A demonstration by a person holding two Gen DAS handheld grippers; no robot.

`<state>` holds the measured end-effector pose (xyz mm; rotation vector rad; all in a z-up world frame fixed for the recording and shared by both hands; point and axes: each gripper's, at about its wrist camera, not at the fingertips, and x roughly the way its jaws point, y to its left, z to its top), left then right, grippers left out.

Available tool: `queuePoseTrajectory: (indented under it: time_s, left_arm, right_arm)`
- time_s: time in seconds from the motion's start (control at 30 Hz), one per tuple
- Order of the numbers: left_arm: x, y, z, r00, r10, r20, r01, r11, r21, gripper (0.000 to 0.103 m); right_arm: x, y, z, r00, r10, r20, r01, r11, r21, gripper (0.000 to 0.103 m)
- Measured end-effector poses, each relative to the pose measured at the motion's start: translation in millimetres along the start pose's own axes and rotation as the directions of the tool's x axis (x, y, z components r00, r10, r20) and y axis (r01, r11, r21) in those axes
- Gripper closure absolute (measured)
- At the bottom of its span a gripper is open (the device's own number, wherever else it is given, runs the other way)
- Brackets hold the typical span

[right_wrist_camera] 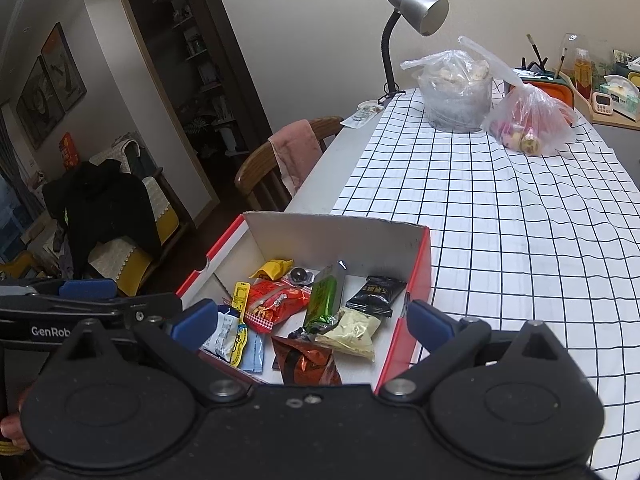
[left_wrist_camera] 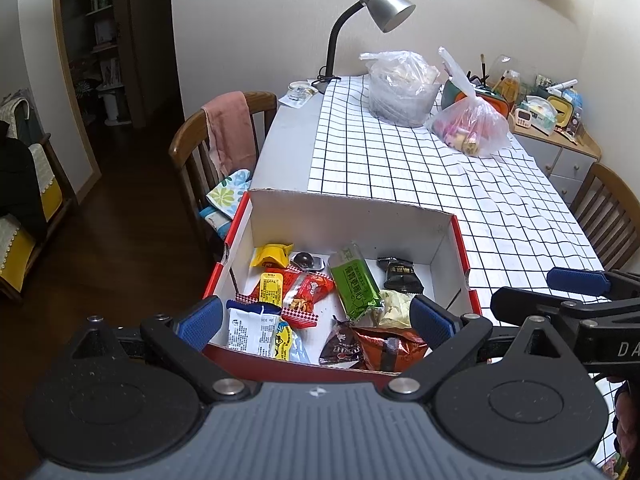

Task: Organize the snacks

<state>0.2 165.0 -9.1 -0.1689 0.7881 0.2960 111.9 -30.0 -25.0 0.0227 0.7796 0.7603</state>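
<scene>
While both grippers are hovering at the near edge of the box, neither is holding anything: the left gripper [left_wrist_camera: 316,318] is standing with its blue-padded fingers spread wide and empty, and the right gripper [right_wrist_camera: 312,318] is doing likewise, its jaws well apart over the near wall. In the left wrist view the right tool is showing at the right edge with the letters "DA" on its arm; in the right wrist view the left tool is carrying "GenRob", the rest being cut off.

Just beyond the fingers, the red-and-white cardboard box [left_wrist_camera: 344,216] is sitting at the near left corner of the table, and the snacks are lying loose on its floor: a green packet [left_wrist_camera: 354,286] with white characters too small to read surely, a red packet [left_wrist_camera: 306,294], a yellow packet [left_wrist_camera: 272,254], a black packet [left_wrist_camera: 400,274], a white-and-blue packet [left_wrist_camera: 252,330], a pale packet [left_wrist_camera: 394,308] and a copper-brown packet [left_wrist_camera: 386,350] nearest the tools.

Farther out, the checked tablecloth [left_wrist_camera: 460,200] is lying bare up to a clear plastic bag [left_wrist_camera: 400,88] and a pinkish plastic bag [left_wrist_camera: 472,124] near a desk lamp [left_wrist_camera: 384,4].

Judging by this, the gathering seems largely done, since no loose snack is lying on the cloth; what may be remaining is tidying the heap or emptying the bags, though I cannot tell which.
</scene>
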Motion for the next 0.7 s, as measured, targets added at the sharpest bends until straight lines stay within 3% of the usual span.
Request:
queuePoseTrajectory:
  time_s: [0.7]
  left_arm:
    - [0.6, -4.7, -4.3, 1.000, -0.010, -0.027, 0.010, 1.000, 0.001, 0.003]
  right_arm:
    - [-2.2, -8.1, -3.6, 1.000, -0.013, -0.016, 0.014, 1.000, 0.021, 0.002]
